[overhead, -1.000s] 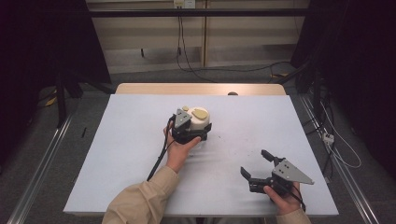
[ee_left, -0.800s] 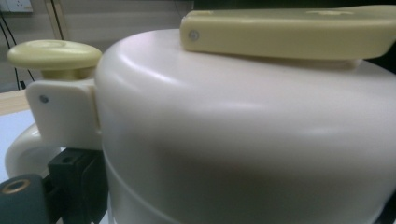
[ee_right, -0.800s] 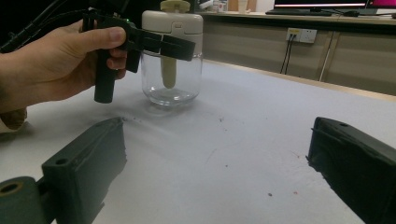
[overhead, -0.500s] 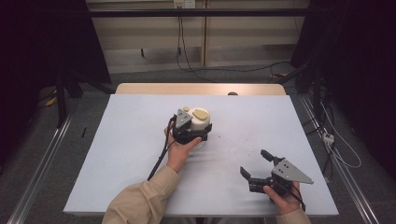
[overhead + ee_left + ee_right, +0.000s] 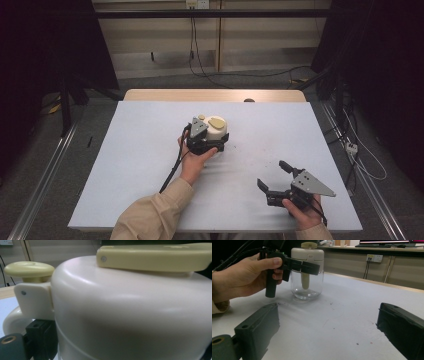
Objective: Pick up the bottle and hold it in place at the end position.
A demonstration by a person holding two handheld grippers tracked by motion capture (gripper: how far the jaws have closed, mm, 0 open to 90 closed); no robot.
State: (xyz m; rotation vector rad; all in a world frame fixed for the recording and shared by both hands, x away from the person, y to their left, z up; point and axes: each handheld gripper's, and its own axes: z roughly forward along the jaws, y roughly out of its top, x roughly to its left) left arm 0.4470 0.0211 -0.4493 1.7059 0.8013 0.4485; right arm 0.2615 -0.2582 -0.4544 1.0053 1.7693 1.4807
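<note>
The white table (image 5: 150, 150) carries one object near its middle: a jar (image 5: 307, 287) with a clear glass body and a cream plastic lid (image 5: 216, 131). A yellow-green lever (image 5: 216, 122) lies flat on top of the lid and a small round knob (image 5: 201, 117) stands at its edge. The jar stands upright, and from the right gripper view it looks empty apart from a pale stem hanging down inside.

I judge it rigid and fairly light, but the glass is smooth, breakable and likely slippery, so the matte lid band is the safer place to take hold; the lever and knob are thin parts that would not bear a squeeze.

The left gripper (image 5: 202, 142) is at exactly that band. Its black jaws reach around the lid from either side and appear closed against it, though the left gripper view is too close and blurred to show the contact itself.

The right gripper (image 5: 272, 180) rests well apart, near the table's front right, its jaws spread wide and holding nothing, pointing toward the jar.
</note>
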